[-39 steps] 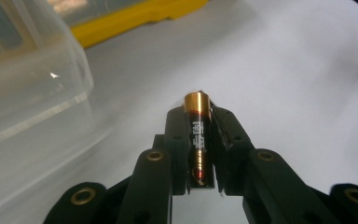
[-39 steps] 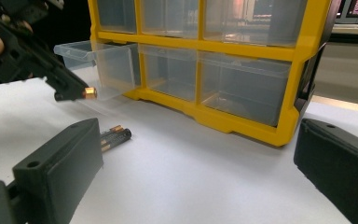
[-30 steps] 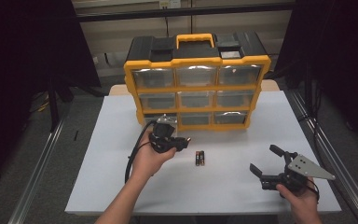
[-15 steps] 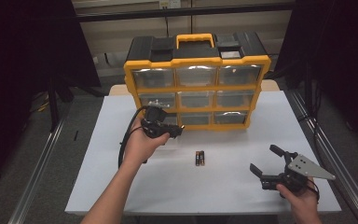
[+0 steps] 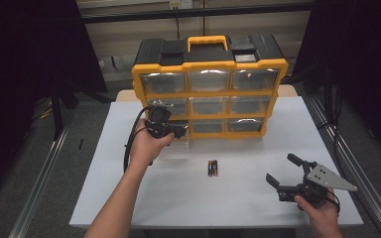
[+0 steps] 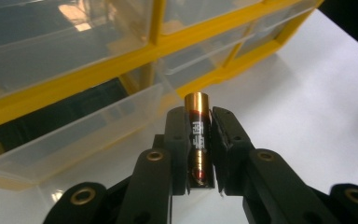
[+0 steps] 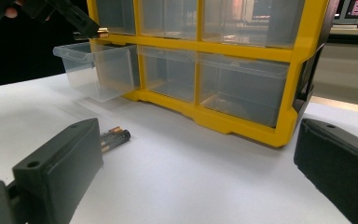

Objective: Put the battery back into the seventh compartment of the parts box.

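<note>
My left gripper point(image 5: 177, 131) is shut on a black-and-copper battery point(image 6: 198, 135), which stands up between the pads. It hovers just above the clear bottom-left drawer point(image 5: 174, 148), which is pulled out of the yellow organizer point(image 5: 209, 94). In the right gripper view, the left gripper point(image 7: 81, 22) and the battery's gold tip point(image 7: 103, 31) sit over that drawer point(image 7: 98, 70). Two more batteries point(image 5: 212, 167) lie side by side on the white table. At the front right, my right gripper point(image 5: 280, 167) rests low and open with nothing in it, its jaws pointing toward the batteries point(image 7: 115, 137).
The organizer point(image 7: 242, 122) stands at the back of the white table point(image 5: 238, 198), with its other clear drawers shut. A black cable point(image 5: 129, 144) loops from the left gripper past the wrist. Dark floor and metal rails border the table on both sides.
The left hand has moved back and up from beside the two lying batteries to the open drawer, carrying the battery. The right hand has stayed put.
</note>
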`<state>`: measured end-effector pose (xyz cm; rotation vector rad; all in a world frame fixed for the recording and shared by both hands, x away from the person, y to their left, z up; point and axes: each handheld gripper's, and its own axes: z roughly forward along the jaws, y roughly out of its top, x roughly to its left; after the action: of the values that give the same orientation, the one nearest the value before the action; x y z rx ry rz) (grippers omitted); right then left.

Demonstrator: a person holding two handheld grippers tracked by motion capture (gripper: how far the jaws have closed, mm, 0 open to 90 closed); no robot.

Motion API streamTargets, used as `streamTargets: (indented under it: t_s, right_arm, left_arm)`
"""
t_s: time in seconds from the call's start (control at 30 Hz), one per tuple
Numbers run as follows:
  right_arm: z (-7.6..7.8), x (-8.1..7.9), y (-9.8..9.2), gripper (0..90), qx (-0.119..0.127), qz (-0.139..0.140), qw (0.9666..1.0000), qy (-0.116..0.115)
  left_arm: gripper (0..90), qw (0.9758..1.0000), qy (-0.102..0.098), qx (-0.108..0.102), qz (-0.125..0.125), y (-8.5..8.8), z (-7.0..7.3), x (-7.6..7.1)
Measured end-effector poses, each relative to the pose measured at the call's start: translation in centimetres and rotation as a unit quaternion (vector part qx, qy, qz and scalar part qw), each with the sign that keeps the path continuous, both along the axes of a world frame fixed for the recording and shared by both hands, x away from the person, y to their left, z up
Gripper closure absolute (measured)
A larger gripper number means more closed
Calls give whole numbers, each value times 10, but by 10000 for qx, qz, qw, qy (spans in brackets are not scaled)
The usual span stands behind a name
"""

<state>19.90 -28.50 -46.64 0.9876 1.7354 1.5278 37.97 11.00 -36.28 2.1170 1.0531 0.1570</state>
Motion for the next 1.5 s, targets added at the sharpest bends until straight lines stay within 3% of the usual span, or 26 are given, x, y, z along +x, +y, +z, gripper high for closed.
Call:
streamTargets:
  t_s: [0.17, 0.3, 0.33, 0.47, 0.57, 0.67, 0.7, 0.87, 1.03, 1.27, 1.5]
  right_arm:
    - [0, 0, 0, 9, 2, 22, 10000, -15]
    - [0, 0, 0, 9, 3, 26, 10000, -14]
    - [0, 0, 0, 9, 6, 25, 10000, -11]
    - [0, 0, 0, 9, 7, 28, 10000, -14]
    - [0, 0, 0, 9, 4, 29, 10000, -18]
    - [0, 0, 0, 9, 10, 37, 10000, 2]
    - [0, 0, 0, 9, -5, 25, 10000, -1]
    - [0, 0, 0, 9, 3, 39, 10000, -8]
    - [0, 0, 0, 9, -13, 27, 10000, -7]
    - [0, 0, 0, 8, 1, 40, 10000, -15]
    - [0, 0, 0, 9, 5, 53, 10000, 14]
  left_arm:
    - [775, 9999, -12, 34, 112, 0, -6, 5]
    - [773, 9997, -35, 201, 120, 2, -10, 7]
    - [763, 9997, -91, 70, 212, 1, -12, 6]
    - [657, 10000, -75, 46, 43, 4, -11, 4]
    - [589, 9998, -163, -108, 18, 2, -8, -1]
    - [525, 9995, -212, -155, -175, 0, -5, -5]
    - [508, 9991, -230, -341, -123, -3, -5, -8]
    - [416, 9978, -202, -451, -440, -10, -2, -18]
    - [328, 9948, -160, -605, -808, -23, -2, -28]
    - [248, 9906, -276, -665, -1159, -38, -7, -38]
    - [217, 9874, -204, -629, -1441, -48, -17, -44]
